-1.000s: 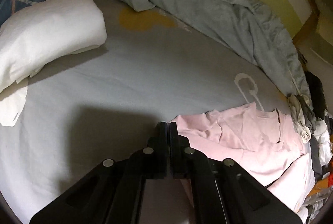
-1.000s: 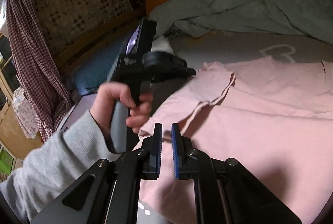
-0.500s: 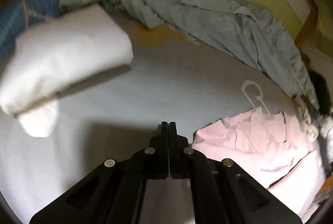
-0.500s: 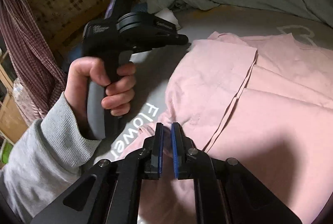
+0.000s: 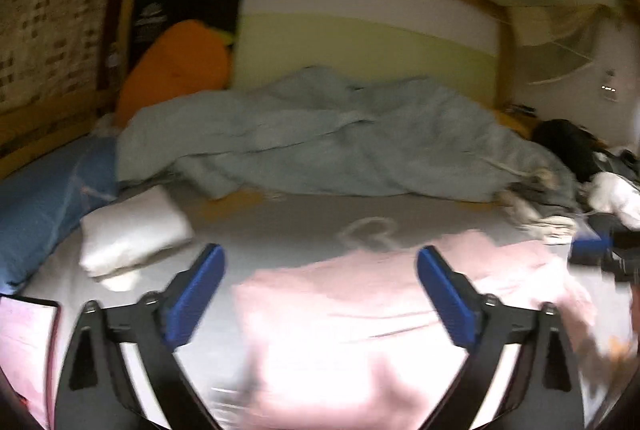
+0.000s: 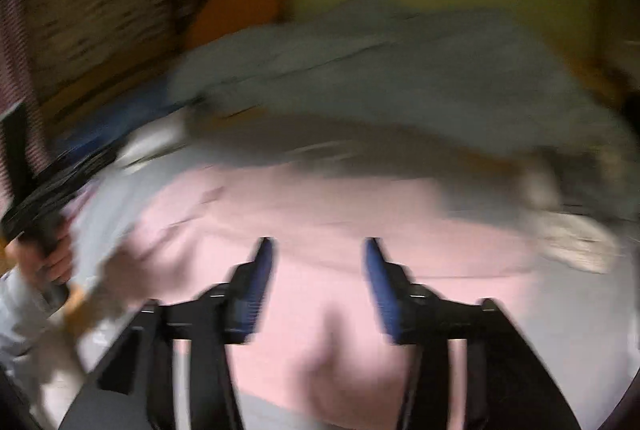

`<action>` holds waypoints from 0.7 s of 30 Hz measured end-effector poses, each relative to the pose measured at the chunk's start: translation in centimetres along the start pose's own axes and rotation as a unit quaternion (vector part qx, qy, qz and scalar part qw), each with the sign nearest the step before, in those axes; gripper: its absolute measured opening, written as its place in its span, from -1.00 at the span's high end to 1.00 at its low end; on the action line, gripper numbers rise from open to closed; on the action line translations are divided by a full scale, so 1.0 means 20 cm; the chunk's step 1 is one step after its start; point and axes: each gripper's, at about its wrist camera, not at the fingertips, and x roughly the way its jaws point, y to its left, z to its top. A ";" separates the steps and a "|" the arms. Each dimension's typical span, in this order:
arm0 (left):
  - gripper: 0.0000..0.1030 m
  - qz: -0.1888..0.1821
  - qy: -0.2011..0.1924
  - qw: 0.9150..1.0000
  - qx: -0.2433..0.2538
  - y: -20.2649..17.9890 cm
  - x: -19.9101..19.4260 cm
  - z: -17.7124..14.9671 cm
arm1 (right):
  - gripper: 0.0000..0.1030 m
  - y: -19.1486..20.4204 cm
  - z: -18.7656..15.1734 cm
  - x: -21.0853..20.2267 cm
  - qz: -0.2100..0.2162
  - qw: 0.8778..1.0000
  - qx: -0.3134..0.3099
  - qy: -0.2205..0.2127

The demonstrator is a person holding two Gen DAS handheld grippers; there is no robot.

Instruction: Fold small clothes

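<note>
A pink garment lies spread on the grey bed sheet. My left gripper is wide open above its near edge and holds nothing. In the right wrist view, which is blurred by motion, the pink garment fills the middle. My right gripper is open over it and empty. The left gripper's black handle and the hand on it show at the left edge. The right gripper's blue tip shows at the right edge of the left view.
A folded white cloth lies at the left on the sheet. A crumpled grey-blue blanket runs across the back. An orange cushion and a blue pillow are at the left. Dark clothes pile at the right.
Both grippers have opened from shut. Both have swung up and back, so the views now look across the bed toward the headboard. The pink garment lies flatter.
</note>
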 end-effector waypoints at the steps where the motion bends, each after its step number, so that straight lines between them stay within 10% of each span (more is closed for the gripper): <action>1: -0.99 -0.001 -0.006 1.000 0.005 -0.07 -0.01 0.01 | -0.22 -0.16 -0.01 -0.06 -0.027 0.999 0.030 -0.011; 5: -0.99 -0.028 -0.026 0.999 0.025 -0.39 -0.02 0.01 | -0.74 -0.65 -0.05 -0.17 -0.077 0.986 0.141 -0.043; 15: -0.99 -0.198 0.130 0.972 -0.003 -1.25 0.45 -0.21 | -0.72 -1.19 -0.16 0.32 0.002 0.963 0.258 0.084; 21: -0.91 -0.182 0.215 0.959 0.020 -1.53 0.71 -0.35 | -0.52 -1.31 -0.13 0.54 0.047 0.956 0.276 0.082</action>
